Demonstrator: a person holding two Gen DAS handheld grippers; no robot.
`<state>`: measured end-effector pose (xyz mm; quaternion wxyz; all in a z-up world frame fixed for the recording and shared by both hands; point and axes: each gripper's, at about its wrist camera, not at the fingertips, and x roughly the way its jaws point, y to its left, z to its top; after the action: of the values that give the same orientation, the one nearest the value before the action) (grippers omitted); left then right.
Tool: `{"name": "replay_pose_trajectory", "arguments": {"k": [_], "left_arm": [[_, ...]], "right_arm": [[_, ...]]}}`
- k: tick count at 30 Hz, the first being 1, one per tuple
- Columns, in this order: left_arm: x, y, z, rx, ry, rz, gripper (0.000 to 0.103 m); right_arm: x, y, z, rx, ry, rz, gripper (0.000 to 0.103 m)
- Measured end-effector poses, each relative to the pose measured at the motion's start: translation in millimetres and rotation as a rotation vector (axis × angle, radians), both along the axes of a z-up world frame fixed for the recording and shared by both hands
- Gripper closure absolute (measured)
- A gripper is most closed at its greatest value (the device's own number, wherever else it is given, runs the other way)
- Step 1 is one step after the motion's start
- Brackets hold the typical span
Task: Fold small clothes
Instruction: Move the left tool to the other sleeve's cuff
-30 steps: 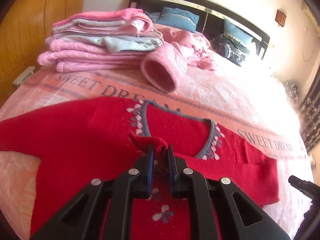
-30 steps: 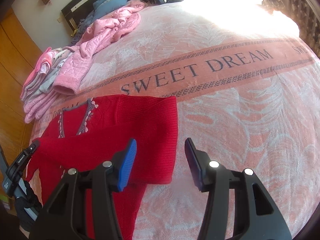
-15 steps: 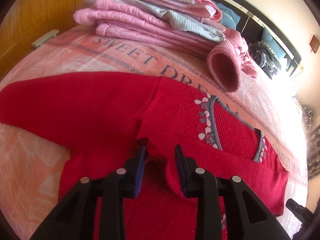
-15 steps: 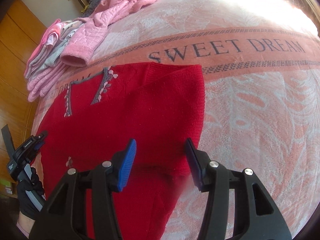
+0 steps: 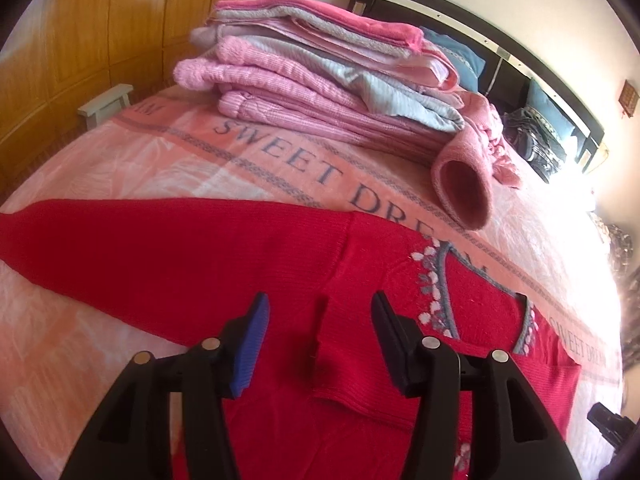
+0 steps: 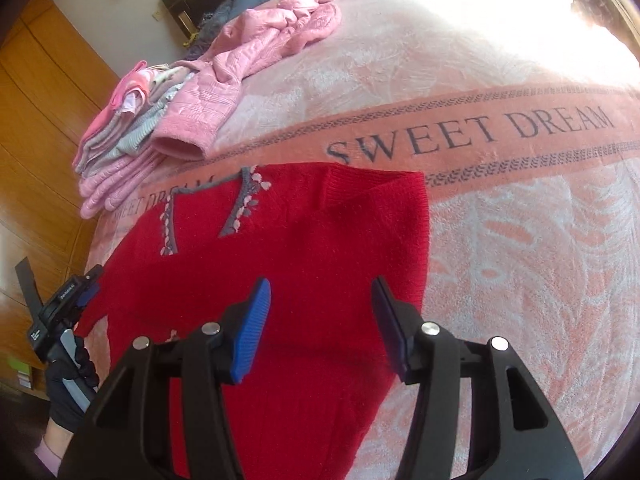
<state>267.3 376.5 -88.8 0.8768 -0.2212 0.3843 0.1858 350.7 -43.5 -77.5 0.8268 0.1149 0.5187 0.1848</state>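
A small red knitted sweater (image 5: 248, 264) with a grey floral-trimmed neckline (image 5: 440, 292) lies flat on the bed. Its left sleeve stretches out to the left. Its right sleeve is folded in across the body (image 6: 360, 232). My left gripper (image 5: 320, 332) hovers open just above the sweater's chest, with nothing between its fingers. Over the sweater's folded right side my right gripper (image 6: 322, 324) is open too and holds nothing. The left gripper and a gloved hand (image 6: 68, 376) show at the lower left of the right wrist view.
A stack of folded pink and pale blue clothes (image 5: 320, 80) sits on the bed beyond the sweater. A loose pink jacket (image 6: 256, 60) lies beside it, one cuff (image 5: 464, 188) near the neckline. The pink blanket (image 6: 520, 240) stretches right. Wooden wardrobe (image 5: 80, 40) stands left.
My left gripper let go of the sweater's front fabric, opened wide and swung left. My right gripper, open throughout, moved in over the folded right side.
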Motion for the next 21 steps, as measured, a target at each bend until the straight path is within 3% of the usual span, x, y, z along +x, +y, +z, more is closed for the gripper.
{"name": "replay_pose_trajectory", "arguments": {"k": [5, 7, 9, 11, 13, 15, 19, 21], "left_arm": [[22.4, -48.1, -19.6, -0.018, 0.061, -0.152, 0.038], [29.9, -59.9, -34.2, -0.002, 0.125, -0.179, 0.036], [33.6, -64.2, -52.8, 0.006, 0.198, -0.186, 0.034], [30.6, -69.4, -54.5, 0.038, 0.168, -0.225, 0.024], [30.4, -72.6, -53.6, 0.047, 0.172, -0.255, 0.021], [25.3, -65.2, -49.0, 0.012, 0.145, -0.24, 0.021], [9.2, -24.7, -36.8, -0.117, 0.091, -0.108, 0.021], [-1.7, 0.6, -30.5, -0.134, 0.077, -0.048, 0.021]], "right_arm": [[0.3, 14.4, -24.8, -0.05, 0.079, 0.04, 0.045], [-2.2, 14.4, -43.0, -0.097, 0.125, 0.043, 0.044], [-6.5, 9.5, -54.4, -0.083, 0.135, 0.044, 0.044], [-7.8, 8.7, -52.6, -0.082, 0.129, 0.053, 0.044], [-7.6, 9.4, -46.8, -0.082, 0.122, 0.059, 0.043], [-8.0, 7.2, -41.7, -0.056, 0.104, 0.046, 0.041], [-8.6, 5.9, -29.7, -0.023, 0.067, 0.016, 0.041], [-8.9, 9.6, -24.9, -0.01, 0.052, 0.012, 0.041]]}}
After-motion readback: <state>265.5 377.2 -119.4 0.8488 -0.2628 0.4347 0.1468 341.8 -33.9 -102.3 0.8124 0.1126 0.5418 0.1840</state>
